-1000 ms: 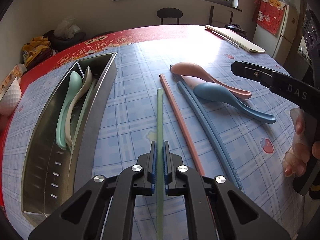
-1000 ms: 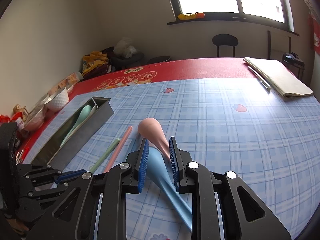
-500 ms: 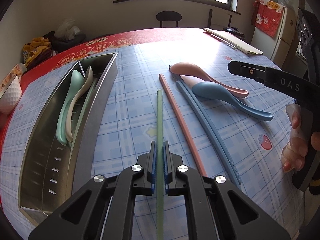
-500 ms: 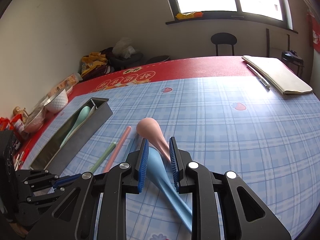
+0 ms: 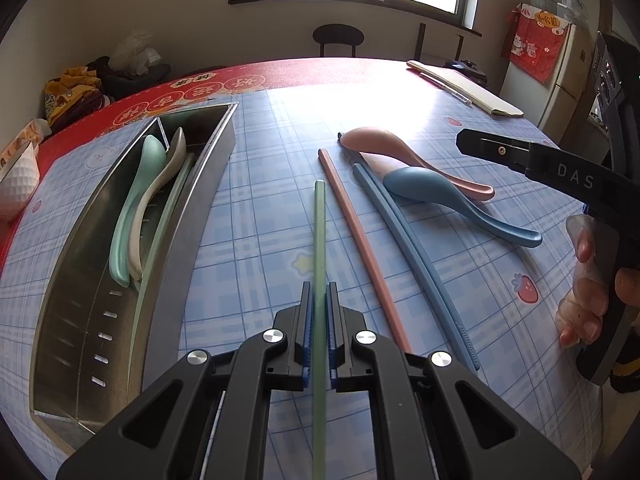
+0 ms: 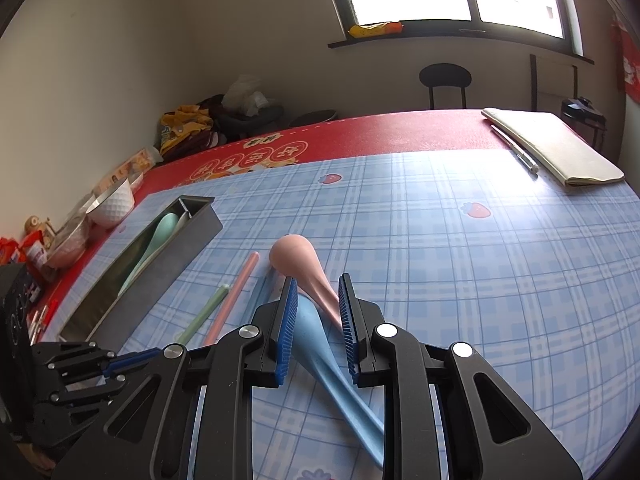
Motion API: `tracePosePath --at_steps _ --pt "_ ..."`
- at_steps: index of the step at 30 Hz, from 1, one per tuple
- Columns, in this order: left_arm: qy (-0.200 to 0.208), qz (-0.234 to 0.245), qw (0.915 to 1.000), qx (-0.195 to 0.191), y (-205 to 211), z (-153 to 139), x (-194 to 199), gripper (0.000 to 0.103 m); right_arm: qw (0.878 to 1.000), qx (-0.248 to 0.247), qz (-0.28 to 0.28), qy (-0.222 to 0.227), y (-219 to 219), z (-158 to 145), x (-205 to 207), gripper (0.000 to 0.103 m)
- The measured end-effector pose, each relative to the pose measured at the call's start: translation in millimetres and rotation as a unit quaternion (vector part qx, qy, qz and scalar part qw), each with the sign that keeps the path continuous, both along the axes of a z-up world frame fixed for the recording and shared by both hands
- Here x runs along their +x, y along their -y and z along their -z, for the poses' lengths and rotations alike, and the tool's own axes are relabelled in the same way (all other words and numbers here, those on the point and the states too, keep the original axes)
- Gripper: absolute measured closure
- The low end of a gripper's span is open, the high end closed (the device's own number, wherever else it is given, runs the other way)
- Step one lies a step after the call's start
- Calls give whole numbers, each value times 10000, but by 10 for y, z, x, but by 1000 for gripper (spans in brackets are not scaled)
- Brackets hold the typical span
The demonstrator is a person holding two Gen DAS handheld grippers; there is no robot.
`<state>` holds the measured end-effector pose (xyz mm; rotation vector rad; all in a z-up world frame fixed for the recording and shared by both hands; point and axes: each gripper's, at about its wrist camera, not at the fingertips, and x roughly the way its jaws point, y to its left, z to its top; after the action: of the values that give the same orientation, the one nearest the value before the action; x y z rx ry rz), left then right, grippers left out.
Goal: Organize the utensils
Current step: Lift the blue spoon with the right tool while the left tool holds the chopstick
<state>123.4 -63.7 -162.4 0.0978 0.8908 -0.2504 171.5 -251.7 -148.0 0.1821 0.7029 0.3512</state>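
Right, the worktop (image 5: 460, 280) is wearing a blue checked cloth, and the metal tray (image 5: 80, 320) is lying along its left side with a mint spoon (image 5: 136, 200), a cream spoon (image 5: 160, 184) and a green stick already lying in it. Beside the tray, out on the cloth, a pink chopstick (image 5: 360, 240) and a blue chopstick (image 5: 412, 248) are lying side by side, with the pink spoon (image 5: 400, 152) and the blue spoon (image 5: 448, 196) just to their right, the blue one overlapping the pink one's handle. A white bowl (image 6: 114, 202) and snack packets are crowding the far left edge, and a folded cream pad (image 6: 556, 148) with a pen is lying at the far right.

Now the left tongs (image 5: 319, 332) are pinching tight on the green chopstick (image 5: 319, 240), which is pointing straight ahead along the fingers, its far tip near the pink chopstick. The right tongs (image 6: 316, 328) are standing partly open, the blue pads either side of the blue spoon's bowl and the pink spoon's neck; whether they are touching, I cannot tell.

The left view is showing a hand (image 5: 588, 292) wrapped round the right tool's grip, and a fridge with a red cloth behind. The right view is showing the left tool low in the corner and the bowl.
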Motion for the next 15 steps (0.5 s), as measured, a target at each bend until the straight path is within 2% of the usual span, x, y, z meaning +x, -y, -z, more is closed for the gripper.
tracePosePath --at_steps 4,11,15 --pt "16 -5 10000 25 1 1 2 97 10000 -5 -2 -1 -1 0 0 81" --pt "11 -7 9999 -148 -48 -4 -6 97 10000 -16 -8 -2 -1 2 -3 81" --pt "212 17 9995 -219 -71 -52 -63 97 10000 -13 -8 -2 -3 2 -3 81"
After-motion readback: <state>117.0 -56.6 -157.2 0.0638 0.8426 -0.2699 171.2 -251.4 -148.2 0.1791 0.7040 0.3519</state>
